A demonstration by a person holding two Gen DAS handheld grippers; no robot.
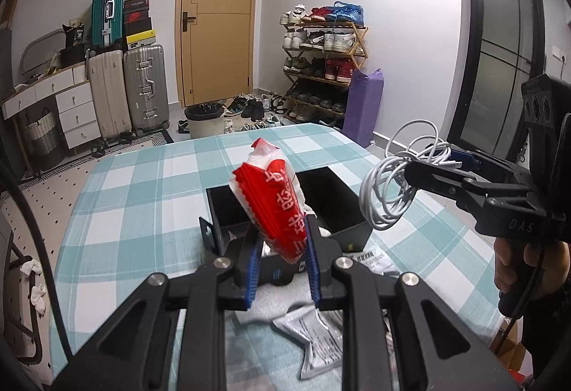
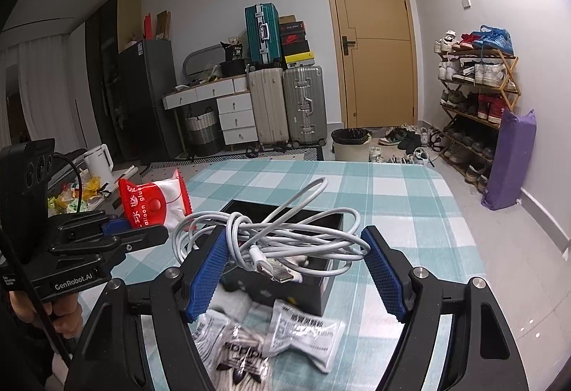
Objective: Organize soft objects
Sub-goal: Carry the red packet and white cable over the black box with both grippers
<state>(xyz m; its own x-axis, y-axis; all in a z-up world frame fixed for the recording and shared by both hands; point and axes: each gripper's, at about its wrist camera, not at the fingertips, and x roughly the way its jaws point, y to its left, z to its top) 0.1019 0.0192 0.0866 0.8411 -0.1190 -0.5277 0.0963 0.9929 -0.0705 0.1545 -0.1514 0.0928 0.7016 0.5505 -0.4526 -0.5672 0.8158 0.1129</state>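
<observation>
My left gripper (image 1: 282,266) is shut on a red and white soft packet (image 1: 273,202), held upright above the near side of a black open box (image 1: 285,209) on the checked table. The packet also shows in the right wrist view (image 2: 157,202). My right gripper (image 2: 296,269) holds a tangled white USB cable (image 2: 271,241) between widely spread jaws; the cable hangs over the box (image 2: 332,287). In the left wrist view the right gripper (image 1: 460,169) carries the cable (image 1: 396,184) above the box's right side.
Grey and white sachets (image 2: 303,334) and an Adidas sock pack (image 2: 239,359) lie on the teal checked tablecloth (image 1: 142,198) in front of the box. Beyond the table are suitcases (image 1: 144,87), a bin (image 1: 205,120) and a shoe rack (image 1: 321,59).
</observation>
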